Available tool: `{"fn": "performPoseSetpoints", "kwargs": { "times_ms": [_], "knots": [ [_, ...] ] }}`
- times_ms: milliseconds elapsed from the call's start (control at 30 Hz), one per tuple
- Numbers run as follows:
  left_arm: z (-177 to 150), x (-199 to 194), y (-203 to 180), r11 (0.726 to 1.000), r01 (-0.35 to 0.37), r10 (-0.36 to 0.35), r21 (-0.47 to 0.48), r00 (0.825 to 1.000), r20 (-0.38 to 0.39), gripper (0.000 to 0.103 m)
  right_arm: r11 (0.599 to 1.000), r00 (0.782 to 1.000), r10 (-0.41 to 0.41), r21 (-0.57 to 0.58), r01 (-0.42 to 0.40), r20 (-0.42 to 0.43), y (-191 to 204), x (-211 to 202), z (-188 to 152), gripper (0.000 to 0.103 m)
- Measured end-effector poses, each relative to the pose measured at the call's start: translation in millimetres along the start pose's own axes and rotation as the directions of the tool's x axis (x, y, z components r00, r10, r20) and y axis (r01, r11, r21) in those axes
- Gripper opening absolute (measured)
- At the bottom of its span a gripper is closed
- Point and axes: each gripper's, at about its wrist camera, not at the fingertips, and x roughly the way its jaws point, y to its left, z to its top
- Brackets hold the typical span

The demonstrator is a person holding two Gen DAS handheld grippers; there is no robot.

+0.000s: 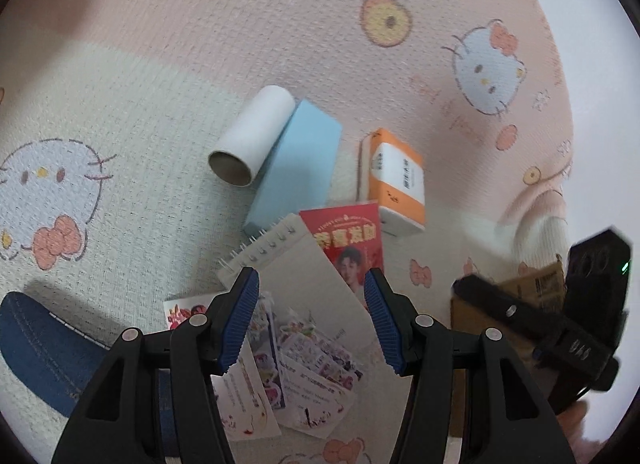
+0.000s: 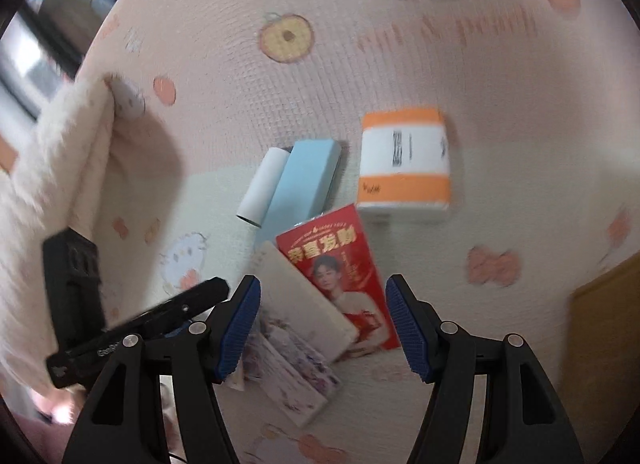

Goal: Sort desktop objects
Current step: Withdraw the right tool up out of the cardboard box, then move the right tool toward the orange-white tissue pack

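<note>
Evidently no sorting is yet accomplished: the objects are shown heaped together on a cartoon-printed cloth (image 1: pixel 160 75) that covers the supporting surface. A white paper tube (image 1: pixel 250 135) is laid touching a pale blue box (image 1: pixel 298 167), with an orange-and-white box (image 1: pixel 396 175) set just beside them. Nearer the cameras, a red printed card (image 1: pixel 352 240) is partly covered by a spiral notepad (image 1: pixel 296 276), under which a loose spread of small printed cards and stickers (image 1: pixel 304 368) is seen. A blue denim item (image 1: pixel 44 344) is seen at the left edge of the left wrist view, and a brown cardboard box (image 1: pixel 536 284) at its right. The left gripper (image 1: pixel 310 316) is held wide apart above the notepad and nothing is held in it. The right gripper (image 2: pixel 322 324) is likewise spread wide above the notepad and red card, with nothing gripped. Each gripper is glimpsed in the other's view. All items are judged to remain unsorted; where they are meant to go cannot be told, though the cardboard box may be intended as one place.
</note>
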Motion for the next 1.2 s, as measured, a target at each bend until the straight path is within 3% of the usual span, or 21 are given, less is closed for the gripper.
{"fn": "performPoseSetpoints", "kwargs": {
  "times_ms": [67,100,133,167,300,400,533,600,700,800,900,967,1100,1200],
  "knots": [
    [2.9,3.0,2.1,1.0,0.008,-0.008,-0.006,1.0,0.011,0.059,0.999,1.0,-0.006,0.036,0.006,0.006,-10.7,8.7,-4.5,0.058],
    [5.0,5.3,2.6,1.0,0.012,-0.012,-0.006,1.0,0.017,0.057,0.999,1.0,-0.015,0.038,0.015,0.008,-12.9,10.5,-6.3,0.031],
    [6.9,7.5,3.0,1.0,0.015,-0.015,-0.007,1.0,0.021,0.054,0.999,1.0,-0.018,0.027,0.018,0.007,-14.2,13.2,-7.8,0.01],
    [8.4,10.1,3.0,1.0,0.016,-0.016,-0.008,1.0,0.022,0.046,0.999,0.999,-0.032,0.005,0.032,0.005,-14.1,15.6,-8.4,0.003],
    [14.6,24.7,1.5,1.0,-0.023,0.023,-0.015,1.0,0.01,0.033,0.995,0.997,-0.078,-0.067,0.078,0.002,-11.4,22.6,-8.3,0.003],
    [18.3,33.9,0.7,1.0,0.0,-0.001,-0.017,1.0,-0.007,0.033,0.989,0.993,-0.116,-0.088,0.116,0.002,-11.1,28.1,-6.9,0.003],
    [20.9,38.8,-2.2,0.999,-0.034,0.034,-0.003,0.999,0.001,0.032,0.989,0.993,-0.113,-0.097,0.111,-0.016,-13.0,36.0,-8.0,0.003],
    [20.2,35.2,-1.3,0.997,-0.075,0.075,-0.001,0.997,0.029,0.032,0.99,0.995,-0.098,-0.105,0.094,-0.025,-11.7,41.0,-9.2,0.003],
    [21.1,38.4,-3.8,0.988,-0.148,0.146,0.043,0.989,0.03,0.032,0.983,0.99,-0.135,-0.13,0.128,-0.049,-9.6,50.8,-11.0,0.003],
    [21.5,38.1,-5.3,0.975,-0.201,0.199,0.089,0.979,0.039,0.033,0.988,0.992,-0.108,-0.118,0.099,-0.068,-11.9,53.9,-11.5,0.003],
    [21.8,32.6,2.0,0.97,-0.234,0.231,0.06,0.972,0.051,0.036,0.989,0.991,-0.103,-0.111,0.094,-0.084,-13.3,55.8,-13.5,0.003],
    [20.4,31.3,10.7,0.976,-0.215,0.214,0.036,0.976,0.041,0.044,0.987,0.988,-0.121,-0.116,0.109,-0.1,-13.9,58.3,-16.0,0.003],
    [16.0,34.1,28.9,0.986,-0.159,0.158,-0.044,0.987,-0.02,0.044,0.988,0.984,-0.127,-0.099,0.115,-0.124,-18.6,60.0,-20.1,0.005],
    [14.3,32.8,33.2,0.988,-0.117,0.116,-0.096,0.993,-0.015,0.044,0.989,0.984,-0.13,-0.08,0.121,-0.118,-23.7,57.2,-18.7,0.011]
  ]
}}
